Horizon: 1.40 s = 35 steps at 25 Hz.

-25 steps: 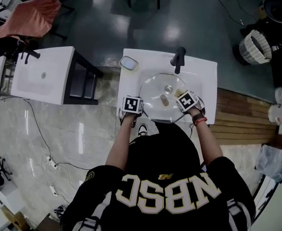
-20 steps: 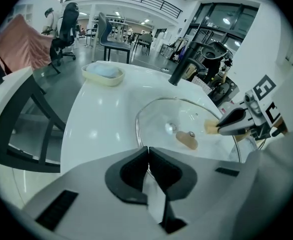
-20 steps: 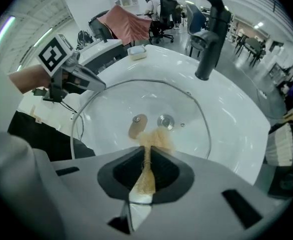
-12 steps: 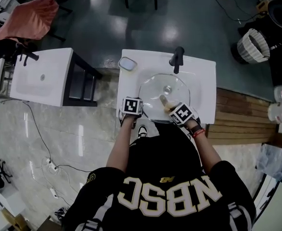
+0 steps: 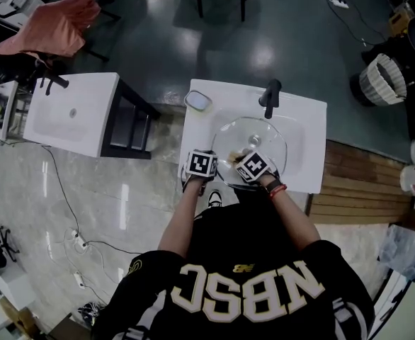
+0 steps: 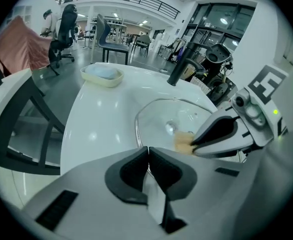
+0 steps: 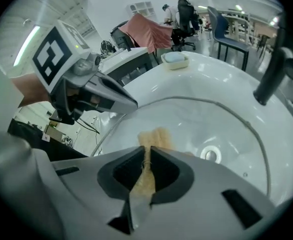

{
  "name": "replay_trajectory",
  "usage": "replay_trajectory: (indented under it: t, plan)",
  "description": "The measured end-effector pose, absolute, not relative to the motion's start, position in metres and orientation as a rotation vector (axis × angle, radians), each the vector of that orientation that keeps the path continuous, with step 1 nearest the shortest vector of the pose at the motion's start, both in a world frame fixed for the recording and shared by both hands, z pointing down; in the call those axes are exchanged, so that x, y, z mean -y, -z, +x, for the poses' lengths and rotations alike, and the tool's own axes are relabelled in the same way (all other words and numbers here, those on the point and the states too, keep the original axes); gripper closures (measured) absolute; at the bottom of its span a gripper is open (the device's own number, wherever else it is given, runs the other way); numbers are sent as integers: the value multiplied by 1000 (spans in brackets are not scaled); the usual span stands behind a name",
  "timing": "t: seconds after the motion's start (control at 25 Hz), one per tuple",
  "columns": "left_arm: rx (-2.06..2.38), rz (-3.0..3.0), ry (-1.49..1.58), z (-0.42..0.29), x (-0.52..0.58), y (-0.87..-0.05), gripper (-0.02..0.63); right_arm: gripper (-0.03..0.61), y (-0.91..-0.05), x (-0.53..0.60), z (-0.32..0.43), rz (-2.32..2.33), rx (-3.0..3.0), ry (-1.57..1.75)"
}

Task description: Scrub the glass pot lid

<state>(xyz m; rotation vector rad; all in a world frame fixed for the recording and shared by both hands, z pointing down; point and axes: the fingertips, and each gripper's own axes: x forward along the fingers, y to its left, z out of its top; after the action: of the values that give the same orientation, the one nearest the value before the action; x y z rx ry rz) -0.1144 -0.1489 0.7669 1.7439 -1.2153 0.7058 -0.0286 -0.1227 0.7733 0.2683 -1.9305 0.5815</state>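
The right gripper (image 7: 147, 154) is clamped on a tan fibrous scrub pad (image 7: 154, 135), whose free end lies flat on the round clear glass pot lid (image 7: 206, 121), close to its near-left rim. From there the lid's small metal centre knob (image 7: 211, 154) is just ahead and to the right, and most of the glass stretches away on that side toward the black tap (image 5: 270, 96), so I judge the next stroke runs forward and rightward across the dome. The left gripper (image 6: 147, 156) sits just beside the right one, its jaws pinched together on the lid's near-left edge to steady it. The lid rests dome-up in the white washbasin (image 5: 308, 122). A second ago the right gripper was over the lid's right side, with the pad near the knob. It has since swept across to the near-left, close to the left gripper, which has kept its place on the rim.
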Motion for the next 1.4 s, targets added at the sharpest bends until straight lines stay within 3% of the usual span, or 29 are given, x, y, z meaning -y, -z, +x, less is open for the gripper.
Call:
replay_trajectory:
  t: [0.28, 0.64, 1.4]
  plan:
    - [1231, 1742, -719, -115, 150, -767, 597, 537, -785, 167, -69, 231, 2035, -530]
    - [1235, 1754, -714, -115, 152, -768, 597, 537, -795, 221, -63, 402, 2045, -494]
    - [1219, 1764, -707, -117, 150, -765, 597, 535, -786, 241, 73, 699, 1738, -234]
